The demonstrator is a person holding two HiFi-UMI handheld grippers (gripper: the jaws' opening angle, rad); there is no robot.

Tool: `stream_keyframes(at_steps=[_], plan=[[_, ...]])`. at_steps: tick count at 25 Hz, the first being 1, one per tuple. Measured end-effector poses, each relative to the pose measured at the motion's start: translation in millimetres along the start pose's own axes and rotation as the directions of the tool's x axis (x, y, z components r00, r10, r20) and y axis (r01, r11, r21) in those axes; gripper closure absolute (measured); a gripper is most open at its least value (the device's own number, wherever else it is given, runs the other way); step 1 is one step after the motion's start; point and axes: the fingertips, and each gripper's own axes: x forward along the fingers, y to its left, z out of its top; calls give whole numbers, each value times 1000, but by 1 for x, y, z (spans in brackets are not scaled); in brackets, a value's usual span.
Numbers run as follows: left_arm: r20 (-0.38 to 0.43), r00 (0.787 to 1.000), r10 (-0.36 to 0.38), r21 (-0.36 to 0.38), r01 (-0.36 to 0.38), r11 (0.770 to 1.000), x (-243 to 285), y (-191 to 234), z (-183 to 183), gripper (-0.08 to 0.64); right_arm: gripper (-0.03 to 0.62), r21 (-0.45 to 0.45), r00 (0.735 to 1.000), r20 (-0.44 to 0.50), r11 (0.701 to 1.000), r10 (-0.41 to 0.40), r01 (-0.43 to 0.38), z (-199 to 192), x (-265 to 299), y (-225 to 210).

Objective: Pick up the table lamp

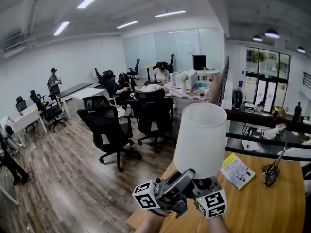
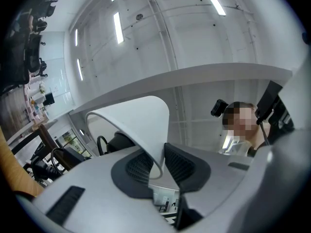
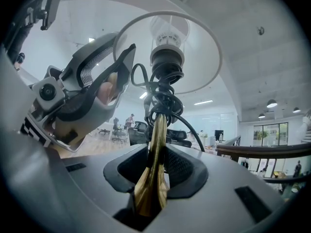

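**Both grippers clamped on the lamp**

In the head view the table lamp (image 1: 200, 140) rises at lower centre of the frame. Its white shade (image 2: 136, 118) sits just above the two grippers, over the wooden table (image 1: 262, 203). The left gripper (image 2: 156, 164) is clamped on the shade's thin rim, one pad on each side. The right gripper (image 3: 156, 166) pinches the brass stem (image 3: 154, 178) at lower centre of its view, below the tangled black cord (image 3: 160, 96).
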Motion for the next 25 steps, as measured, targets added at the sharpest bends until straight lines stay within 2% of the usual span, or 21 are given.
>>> stream_keyframes(at_steps=[25], plan=[[4, 1000, 31, 4, -31, 1000, -14, -11, 0, 485, 474, -5, 999, -11, 1000, 30, -30, -3, -1, 19]])
